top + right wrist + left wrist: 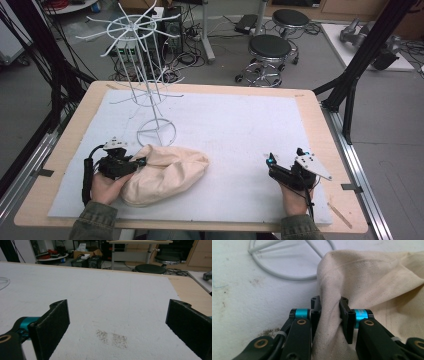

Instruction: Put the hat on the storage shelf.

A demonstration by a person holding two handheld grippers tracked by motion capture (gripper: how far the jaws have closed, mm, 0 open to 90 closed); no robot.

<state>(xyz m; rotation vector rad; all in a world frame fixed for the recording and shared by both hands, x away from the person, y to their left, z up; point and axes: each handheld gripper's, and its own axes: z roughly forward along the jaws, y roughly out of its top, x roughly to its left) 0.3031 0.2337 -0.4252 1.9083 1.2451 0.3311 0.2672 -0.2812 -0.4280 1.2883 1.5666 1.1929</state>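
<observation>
The left tool [330,315] is gripping a fold of the cream cloth bag [165,172], and its two black jaws are pressing the fabric from both sides, as the left gripper view is showing clearly. The bag is lying crumpled on the white mat [240,130] at the near left part of the desk [330,150], and its far edge is resting just beside the round base of the white wire rack [156,132]. The right tool [285,162] is waiting near the right edge of the mat with its jaws standing wide apart and nothing between them. I think the step in hand is taking hold of the bag, probably to lift it toward the rack. To do this well, the left hand should be lifting slowly, so the pinched fold is not slipping out, because the grip is holding only a thin ridge of cloth. The bag should also be moving away from the rack base first, so it is not catching the wire. The right tool could be coming in to take a second edge and spread the bag.
</observation>
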